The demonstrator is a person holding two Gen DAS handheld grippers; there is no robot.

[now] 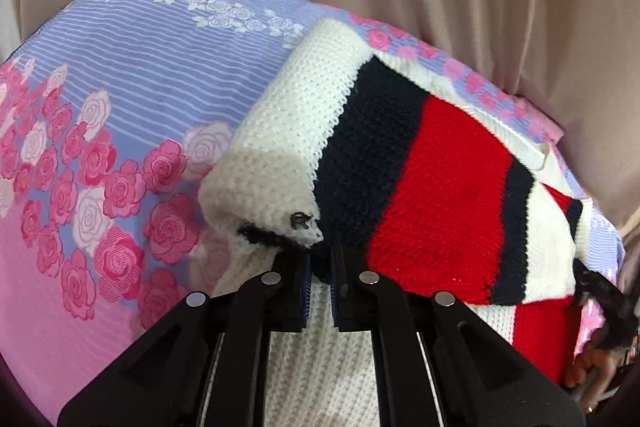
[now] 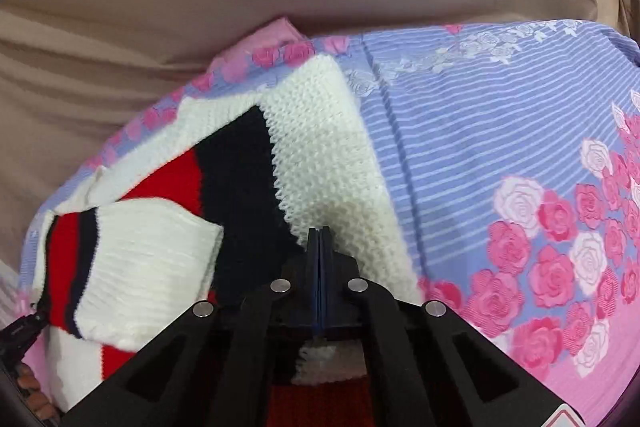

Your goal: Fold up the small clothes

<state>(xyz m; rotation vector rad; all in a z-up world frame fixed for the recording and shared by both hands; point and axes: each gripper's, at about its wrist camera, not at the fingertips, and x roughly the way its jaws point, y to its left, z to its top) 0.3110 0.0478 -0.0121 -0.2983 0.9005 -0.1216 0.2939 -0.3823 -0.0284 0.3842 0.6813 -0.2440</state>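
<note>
Already the knitted sweater (image 1: 420, 163), white with navy and red bands, is lifted along its near edge off the rose-printed bedsheet (image 1: 132, 75), its far part draped toward the beige cloth behind. The left gripper (image 1: 320, 267) has its tongs narrowed on a bunched fold of white and navy knit, a sleeve (image 1: 256, 163) curling over just left of them. The right gripper (image 2: 319, 247) shows its blue pads (image 2: 314, 267) pressed together; the sweater's near edge passes beneath it, but whether any knit sits between the pads cannot be told from these views. The likely trouble is slip: loose, stretchy knit held by a small pinch may pull free on one side, so the fold lands crooked, or the hanging sleeve may tuck under and bunch. A cuffed sleeve (image 2: 148, 259) already lies folded across the body at the left. No containers are visible; nothing here holds anything.
</note>
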